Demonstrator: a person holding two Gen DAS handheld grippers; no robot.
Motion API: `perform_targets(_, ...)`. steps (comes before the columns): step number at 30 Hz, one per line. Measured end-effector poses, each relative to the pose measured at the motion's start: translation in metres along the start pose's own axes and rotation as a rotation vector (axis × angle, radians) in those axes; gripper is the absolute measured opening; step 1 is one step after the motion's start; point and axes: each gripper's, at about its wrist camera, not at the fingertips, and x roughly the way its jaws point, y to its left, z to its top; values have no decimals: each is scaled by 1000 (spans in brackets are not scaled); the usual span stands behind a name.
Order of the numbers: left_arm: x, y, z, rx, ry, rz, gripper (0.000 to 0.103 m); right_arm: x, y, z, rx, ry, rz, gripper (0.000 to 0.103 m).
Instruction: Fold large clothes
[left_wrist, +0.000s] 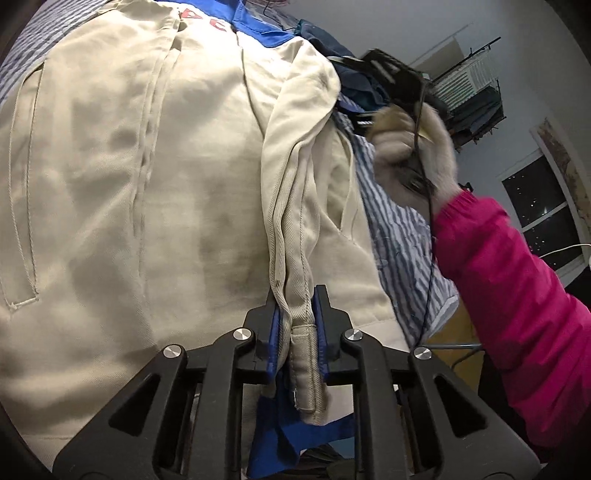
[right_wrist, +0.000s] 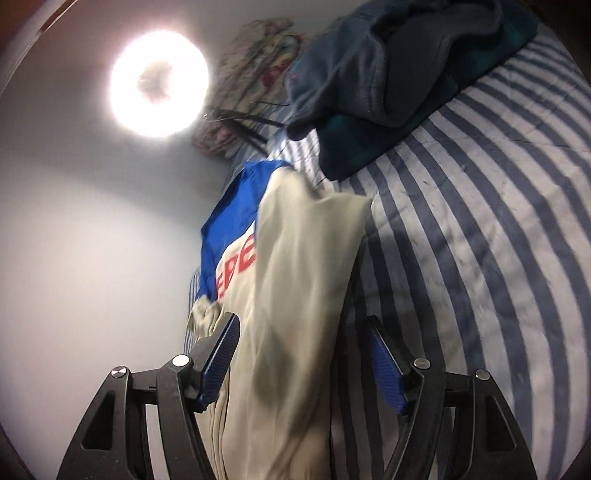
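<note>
Folding had begun on the cream jacket (left_wrist: 140, 177), which lay spread face-up across the striped bedding (right_wrist: 480, 258) of a bed, its blue yoke (right_wrist: 229, 218) and red lettering toward the far end. The left tool (left_wrist: 297, 325) was clenched on a thick cuff or hem edge of the jacket, the ribbed cream band pinched between its blue pads (left_wrist: 320, 317), with a long fold of sleeve fabric running away from the grip over the body of the garment. The right tool (right_wrist: 303, 354) stood released, its jaws wide apart with cream cloth lying between them but, as far as the right wrist view showed, not pressed by either pad. A person's hand (left_wrist: 410, 147) in a pink sleeve (left_wrist: 517, 295) carried that tool above the jacket's right side. A heap of dark clothes (right_wrist: 406, 74) sat on the bed beyond the collar. The step in hand looked like bringing a sleeve or side panel inward; the next move probably called for the right tool to close on the matching edge so both could carry the fold across evenly.
</note>
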Motion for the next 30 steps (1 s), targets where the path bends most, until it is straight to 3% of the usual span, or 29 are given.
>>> perform_targets(3, -2, -5, 0, 4, -4, -30, 13, 8, 0, 9, 33, -31, 18, 63)
perform_targets(5, -4, -9, 0, 7, -7, -49, 12, 10, 12, 12, 20, -33, 28, 32)
perform_targets(8, -7, -15, 0, 9, -12, -79, 12, 12, 49, 15, -85, -20, -38, 7)
perform_targets(11, -14, -14, -1, -12, -26, -106, 11, 13, 101, 12, -239, -10, -102, 2)
perform_targets(16, -16, -4, -10, -48, -22, -106, 11, 63, 182, -10, -487, 85, -151, 5)
perform_targets(18, -12, 3, -12, -71, -7, -95, 10, 98, 197, -26, -539, 190, -170, 24)
perform_targets(19, -10, 8, -13, -97, 0, -100, 10, 115, 201, -33, -545, 255, -188, 41)
perform_targets(20, -9, 11, -13, -108, 1, -107, 10, 127, 206, -38, -556, 298, -203, 39)
perform_targets(25, -9, 10, -11, -98, -5, -109, 10, 86, 217, -39, -600, 258, -74, 39)
perform_targets(28, -8, 14, -10, -109, -3, -120, 10, 71, 210, -29, -668, 162, -223, 39)
perform_targets(30, -8, 15, -10, -106, -3, -119, 10, 71, 200, -23, -673, 164, -314, 39)
